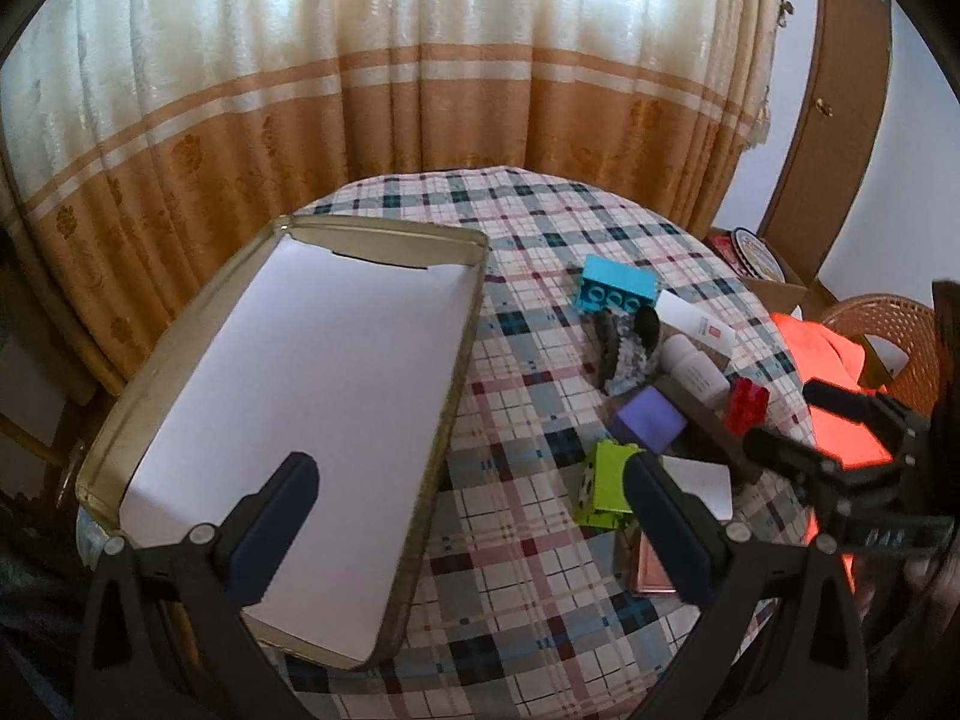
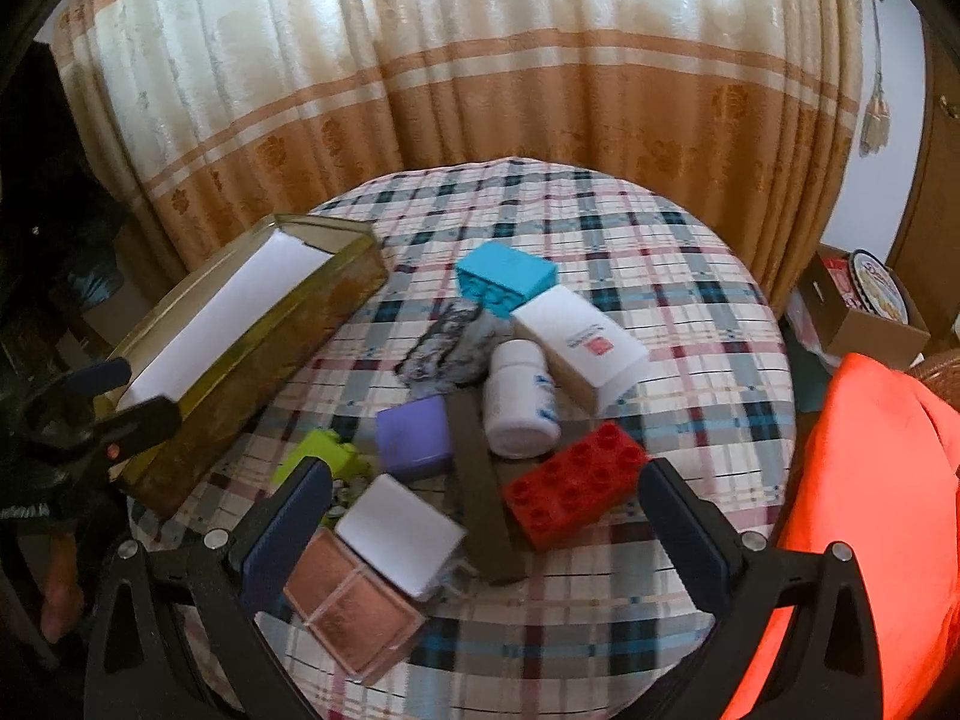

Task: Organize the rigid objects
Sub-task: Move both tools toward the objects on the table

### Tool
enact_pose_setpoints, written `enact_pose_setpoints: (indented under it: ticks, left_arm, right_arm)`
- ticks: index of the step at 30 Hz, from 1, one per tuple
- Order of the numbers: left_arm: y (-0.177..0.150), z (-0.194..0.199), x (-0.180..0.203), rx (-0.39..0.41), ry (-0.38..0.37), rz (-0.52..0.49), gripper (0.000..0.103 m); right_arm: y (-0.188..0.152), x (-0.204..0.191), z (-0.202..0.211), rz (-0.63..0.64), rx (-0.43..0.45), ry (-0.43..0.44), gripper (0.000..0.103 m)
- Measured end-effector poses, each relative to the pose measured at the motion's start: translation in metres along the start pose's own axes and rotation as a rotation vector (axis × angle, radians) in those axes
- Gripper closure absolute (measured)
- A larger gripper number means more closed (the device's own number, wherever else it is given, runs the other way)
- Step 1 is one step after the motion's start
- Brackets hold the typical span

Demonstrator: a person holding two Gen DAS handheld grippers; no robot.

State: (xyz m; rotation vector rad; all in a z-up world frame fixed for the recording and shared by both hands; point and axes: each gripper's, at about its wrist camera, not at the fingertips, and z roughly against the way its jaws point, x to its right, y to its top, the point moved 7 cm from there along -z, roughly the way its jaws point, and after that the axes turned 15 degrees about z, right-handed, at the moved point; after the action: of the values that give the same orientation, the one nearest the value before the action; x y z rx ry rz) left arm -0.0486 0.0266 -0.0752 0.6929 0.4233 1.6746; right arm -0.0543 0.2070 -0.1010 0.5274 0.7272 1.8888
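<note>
Right claw [image 2: 480, 516]: your fingers stand wide apart, empty, above the pile.
Left claw [image 1: 468, 516]: also spread, empty, over the tray's near end.
Red brick [image 2: 576, 483]: right of the tray, nearest your right claw; likely light, stiff and slick, so take its long flat sides.
White bottle [image 2: 519, 399]: lying just behind the brick, may roll.
Tray [image 2: 252, 354]: paper-lined, nothing in it.
Bench [image 2: 690, 312]: round, under a checked cloth.
Room: curtain [image 2: 480, 60] behind the tray.
</note>
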Motion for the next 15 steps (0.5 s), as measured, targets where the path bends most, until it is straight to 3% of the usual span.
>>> enact_pose_setpoints:
  ticks: [15]
  left_arm:
    - [-0.051,-0.018,0.058,-0.174,-0.121,-0.093,0.000]
  right_arm:
    - [-0.045,0.034,0.006,-0.060,-0.067,-0.059,0.000]
